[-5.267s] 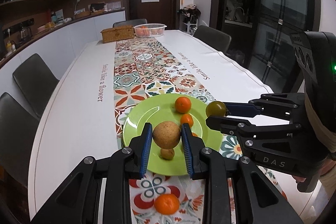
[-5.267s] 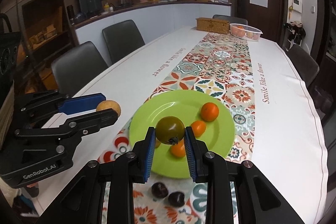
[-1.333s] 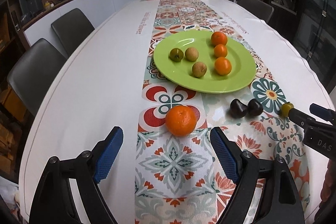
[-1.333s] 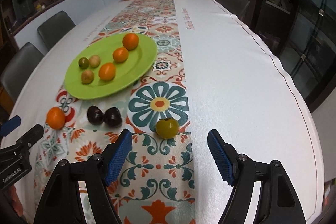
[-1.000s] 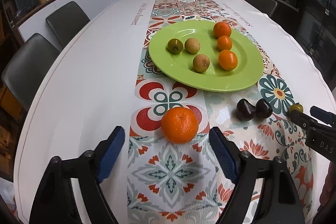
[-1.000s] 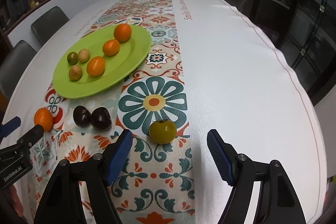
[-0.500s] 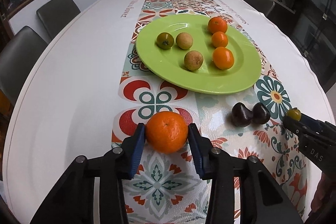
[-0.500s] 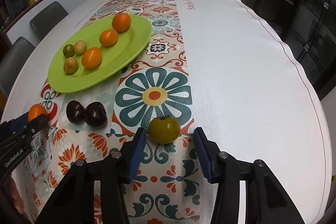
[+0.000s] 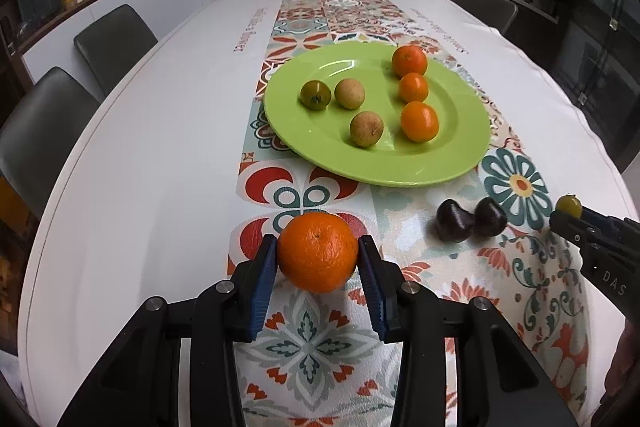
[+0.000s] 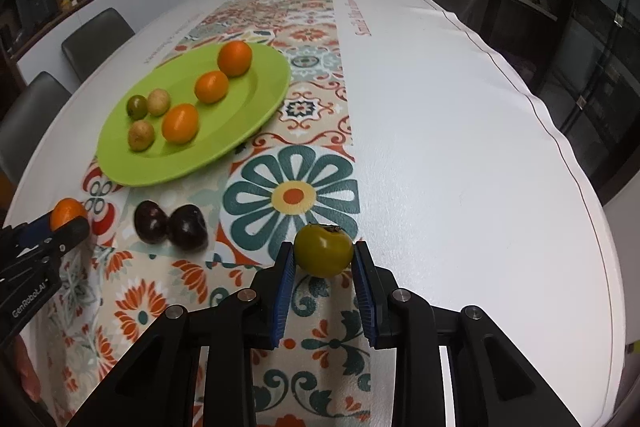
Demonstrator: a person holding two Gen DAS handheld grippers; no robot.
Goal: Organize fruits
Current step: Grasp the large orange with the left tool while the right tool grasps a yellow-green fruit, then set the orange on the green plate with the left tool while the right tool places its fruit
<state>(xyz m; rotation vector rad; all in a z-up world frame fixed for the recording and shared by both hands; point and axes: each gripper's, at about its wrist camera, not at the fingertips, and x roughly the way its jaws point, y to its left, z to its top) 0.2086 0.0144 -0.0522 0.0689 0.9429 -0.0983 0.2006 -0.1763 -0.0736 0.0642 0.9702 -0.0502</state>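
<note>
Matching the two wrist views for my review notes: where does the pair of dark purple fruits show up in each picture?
Left wrist view: the dark purple fruits lie side by side at lower right, just below the green plate.
Right wrist view: the same pair lies at lower left, again just below the plate.
Shared landmark: the large teal flower print on the runner beside them.

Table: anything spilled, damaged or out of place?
Nothing spilled or damaged. Only the two dark fruits lie loose on the runner, off the green plate; the orange and green fruit are each gripped.
</note>
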